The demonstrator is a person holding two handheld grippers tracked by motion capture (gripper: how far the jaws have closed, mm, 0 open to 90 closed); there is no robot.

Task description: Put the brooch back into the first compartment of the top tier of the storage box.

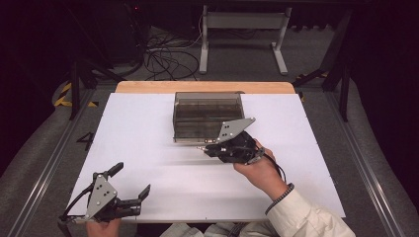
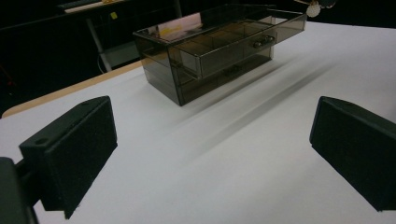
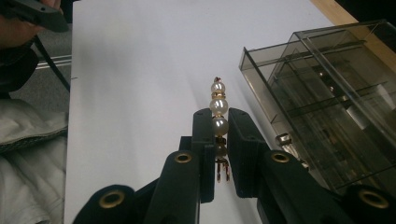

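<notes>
On the white table top [image 1: 148, 133] a smoked-transparent drawer box [image 1: 207, 116] stands toward twelve o'clock from the centre, near the bare wooden strip [image 1: 205, 87] along the far edge. In the left gripper view its upper drawer [image 2: 243, 39] is pulled part-way out, showing small dividers inside and a small knob [image 2: 261, 42] on its front. The person's right hand [image 1: 261, 170] comes in from about five o'clock, the pale sleeve [image 1: 306, 217] angled up toward the centre and a dark beaded band [image 1: 279, 196] at the wrist; it holds the right gripper [image 1: 205, 147] low over the table just in front of the box's near face, its tip pointing toward nine o'clock and its grey plate [image 1: 234, 129] tilted up against the box front. In the right gripper view the two black jaws stand narrow, pinched on a short strand of pearl beads [image 3: 218, 116] with gold spacers, which sticks out past the tips over the bare white surface, the box just beside it at three o'clock. The left hand [image 1: 101, 228] sits at the near edge at about seven o'clock and holds the left gripper [image 1: 131, 180] pointing toward one o'clock, its jaws spread wide with nothing between them but the table.
</notes>
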